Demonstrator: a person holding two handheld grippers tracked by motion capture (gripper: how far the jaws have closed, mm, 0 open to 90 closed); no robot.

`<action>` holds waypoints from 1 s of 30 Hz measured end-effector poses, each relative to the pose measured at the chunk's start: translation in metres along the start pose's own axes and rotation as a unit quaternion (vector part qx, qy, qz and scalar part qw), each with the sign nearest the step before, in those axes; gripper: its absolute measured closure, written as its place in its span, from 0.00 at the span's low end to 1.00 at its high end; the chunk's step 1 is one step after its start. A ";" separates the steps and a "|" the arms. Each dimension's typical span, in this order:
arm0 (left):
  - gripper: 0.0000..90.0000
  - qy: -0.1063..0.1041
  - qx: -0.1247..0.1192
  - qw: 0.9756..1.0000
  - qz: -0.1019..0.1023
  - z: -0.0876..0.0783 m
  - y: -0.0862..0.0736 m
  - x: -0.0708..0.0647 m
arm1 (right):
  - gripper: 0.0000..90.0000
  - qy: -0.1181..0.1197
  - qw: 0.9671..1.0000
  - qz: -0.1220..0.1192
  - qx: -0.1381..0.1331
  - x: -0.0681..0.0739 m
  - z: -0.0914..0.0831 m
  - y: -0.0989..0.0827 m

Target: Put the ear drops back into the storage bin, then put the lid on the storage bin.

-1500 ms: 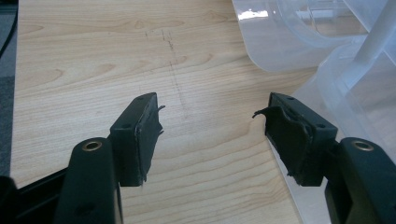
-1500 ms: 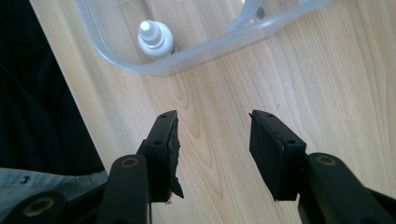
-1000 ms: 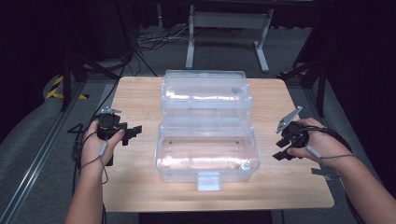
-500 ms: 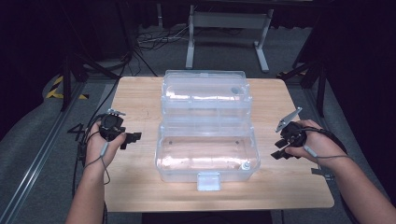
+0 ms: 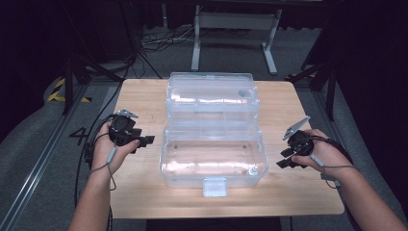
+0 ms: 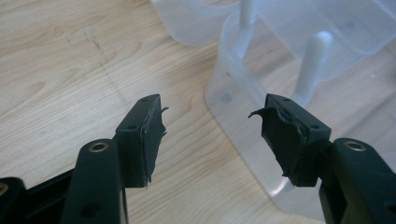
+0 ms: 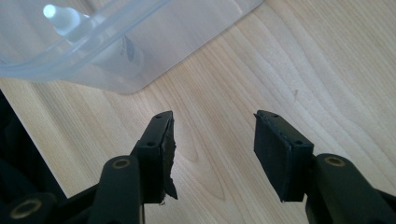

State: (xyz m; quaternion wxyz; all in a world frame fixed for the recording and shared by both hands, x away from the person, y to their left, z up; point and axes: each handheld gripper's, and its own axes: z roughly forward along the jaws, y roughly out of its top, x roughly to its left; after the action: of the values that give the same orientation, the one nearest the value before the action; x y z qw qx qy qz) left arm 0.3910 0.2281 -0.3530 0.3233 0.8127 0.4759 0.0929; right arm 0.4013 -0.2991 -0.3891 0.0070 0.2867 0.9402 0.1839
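While the clear lidded box [image 5: 214,139] is sitting mid-bench [image 5: 144,96] between them, the left claw [image 5: 144,140], just closing partway on nothing, and the right claw [image 5: 285,159], gaping empty, are seemingly approaching its sides, needing to close in next.

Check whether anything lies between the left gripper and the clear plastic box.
Nothing visible does. The left gripper sits just left of the clear plastic hinged box with bare wooden table between them, and its open fingers point at the box's near corner, holding nothing.
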 end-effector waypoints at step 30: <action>0.45 -0.051 -0.045 0.996 0.058 -0.015 0.069 -0.037 | 0.54 0.009 1.000 0.029 -0.006 -0.002 0.008 -0.020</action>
State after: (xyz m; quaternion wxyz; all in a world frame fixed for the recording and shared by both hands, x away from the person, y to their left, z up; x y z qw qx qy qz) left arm 0.4141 0.1808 -0.2931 0.3774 0.8271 0.4065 0.0911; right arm 0.3930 -0.3130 -0.4043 -0.0053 0.3125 0.9301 0.1927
